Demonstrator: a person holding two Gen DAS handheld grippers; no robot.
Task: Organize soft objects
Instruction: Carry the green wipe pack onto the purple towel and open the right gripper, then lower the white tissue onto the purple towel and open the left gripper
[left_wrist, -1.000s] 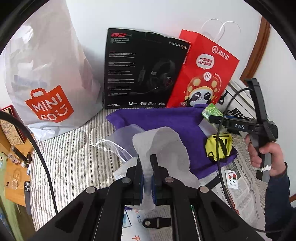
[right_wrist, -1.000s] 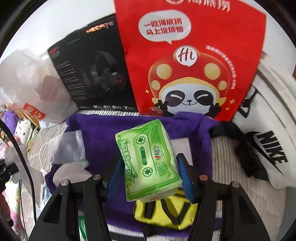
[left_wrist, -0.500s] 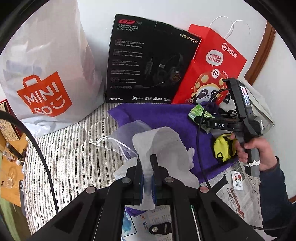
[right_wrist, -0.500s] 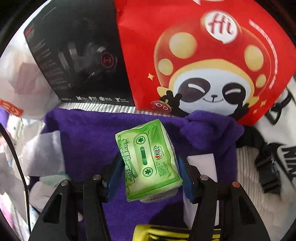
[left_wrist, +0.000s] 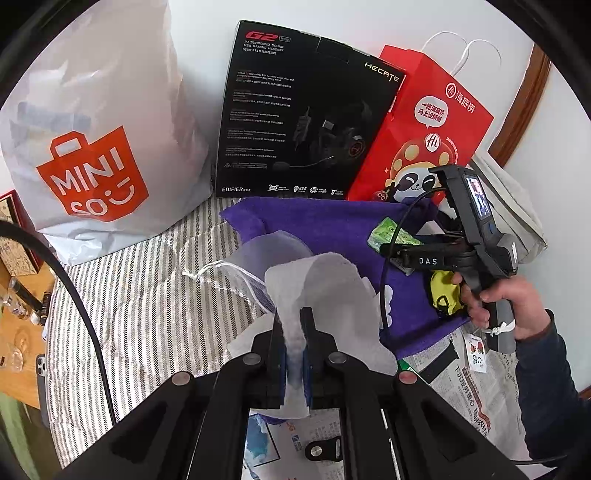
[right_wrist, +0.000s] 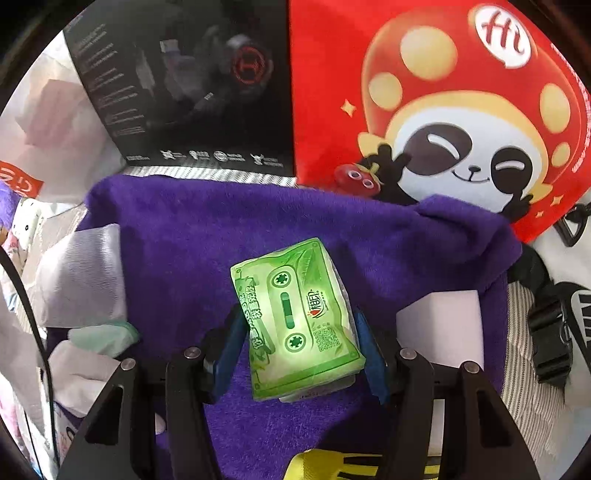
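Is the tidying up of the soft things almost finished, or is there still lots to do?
Not finished yet. Looks done: a yellow pouch already lies on the purple towel. In hand: the right gripper grips a green tissue pack above that towel, and the left gripper is shut on a white cloth. Left to do: setting both down, plus the sheer drawstring bag lying loose on the striped sheet.

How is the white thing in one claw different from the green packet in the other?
The white tissue is a limp, plain sheet, pinched thin in the left gripper. The green tissue pack is a plump printed block, spreading the right gripper wide. Both are soft and held above the purple cloth.
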